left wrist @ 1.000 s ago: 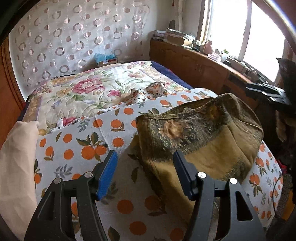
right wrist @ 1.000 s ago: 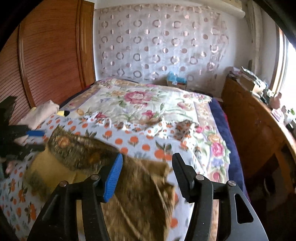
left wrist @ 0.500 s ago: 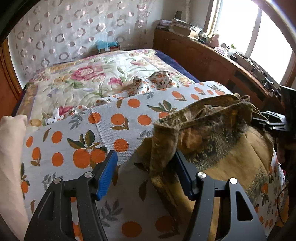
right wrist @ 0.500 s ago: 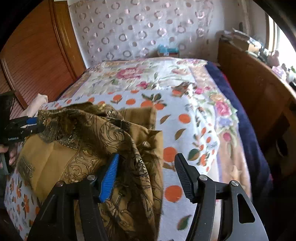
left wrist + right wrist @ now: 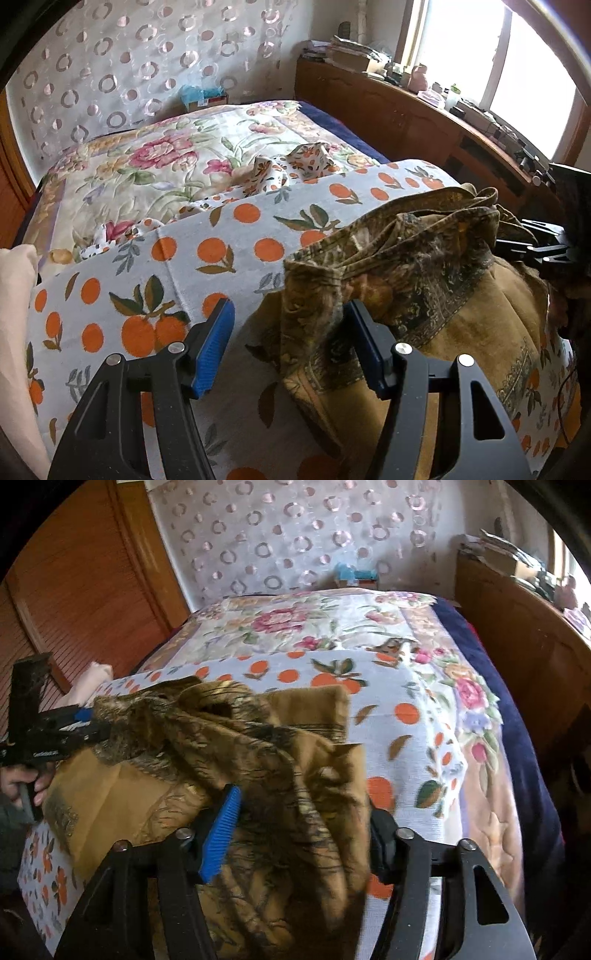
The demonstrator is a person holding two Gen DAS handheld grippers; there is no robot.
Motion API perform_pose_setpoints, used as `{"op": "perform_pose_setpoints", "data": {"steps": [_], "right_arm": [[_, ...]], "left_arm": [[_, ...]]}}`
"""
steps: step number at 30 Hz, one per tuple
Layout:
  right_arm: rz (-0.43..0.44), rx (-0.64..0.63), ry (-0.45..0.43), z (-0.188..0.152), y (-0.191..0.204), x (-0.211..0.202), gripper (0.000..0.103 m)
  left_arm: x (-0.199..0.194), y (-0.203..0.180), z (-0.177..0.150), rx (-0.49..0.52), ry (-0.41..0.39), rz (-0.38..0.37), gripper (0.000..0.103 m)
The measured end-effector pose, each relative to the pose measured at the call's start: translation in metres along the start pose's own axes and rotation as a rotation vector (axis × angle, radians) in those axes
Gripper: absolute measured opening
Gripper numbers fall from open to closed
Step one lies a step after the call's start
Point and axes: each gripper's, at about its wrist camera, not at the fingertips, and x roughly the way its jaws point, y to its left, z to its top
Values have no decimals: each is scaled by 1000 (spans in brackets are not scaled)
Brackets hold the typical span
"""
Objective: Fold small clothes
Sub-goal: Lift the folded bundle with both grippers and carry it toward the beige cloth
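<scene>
An ochre patterned garment is seen bunched on the orange-print cloth. The left gripper stands half open, fabric against 1 pad. The right gripper, jaws just closing, straddles a fold; grip cannot be confirmed.

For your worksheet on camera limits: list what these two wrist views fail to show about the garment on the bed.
- Left wrist: brown patterned cloth garment bunched; its shape hidden by folds.
- Left wrist: its right edge cut off by the frame.
- Right wrist: near cloth blurred, covering the gripper's right finger pad.
</scene>
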Motion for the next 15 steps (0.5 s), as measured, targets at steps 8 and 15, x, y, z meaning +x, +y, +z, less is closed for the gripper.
{"op": "perform_pose_setpoints", "data": {"steps": [8, 15], "right_arm": [[45, -32, -1, -2, -5, 6, 29], [50, -32, -119, -9, -4, -17, 13]], "left_arm": [[0, -6, 3, -5, 7, -122, 15], [-42, -18, 4, -3, -107, -117, 11]]}}
